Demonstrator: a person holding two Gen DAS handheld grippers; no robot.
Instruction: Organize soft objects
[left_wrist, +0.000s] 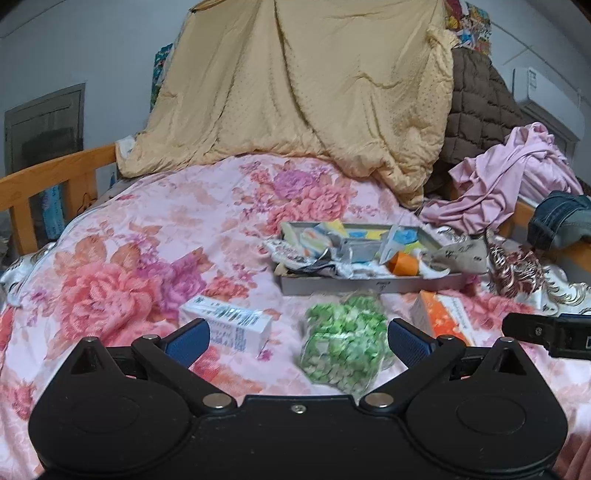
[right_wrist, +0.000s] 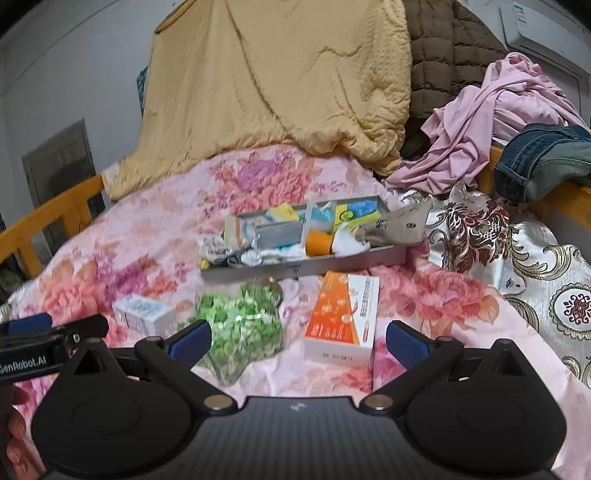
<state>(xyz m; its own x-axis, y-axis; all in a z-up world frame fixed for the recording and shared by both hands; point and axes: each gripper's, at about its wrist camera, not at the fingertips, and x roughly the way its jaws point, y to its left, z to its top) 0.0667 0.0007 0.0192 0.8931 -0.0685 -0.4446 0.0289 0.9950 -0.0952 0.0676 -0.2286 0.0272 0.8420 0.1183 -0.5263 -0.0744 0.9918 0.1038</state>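
Both grippers are held low over a bed covered by a pink floral quilt. The left gripper and the right gripper are seen with jaws spread wide and nothing held. A clear bag of green pieces lies on the quilt just beyond them, between a white box on its left and an orange box on its right. Farther off, a grey tray is filled with small packets.
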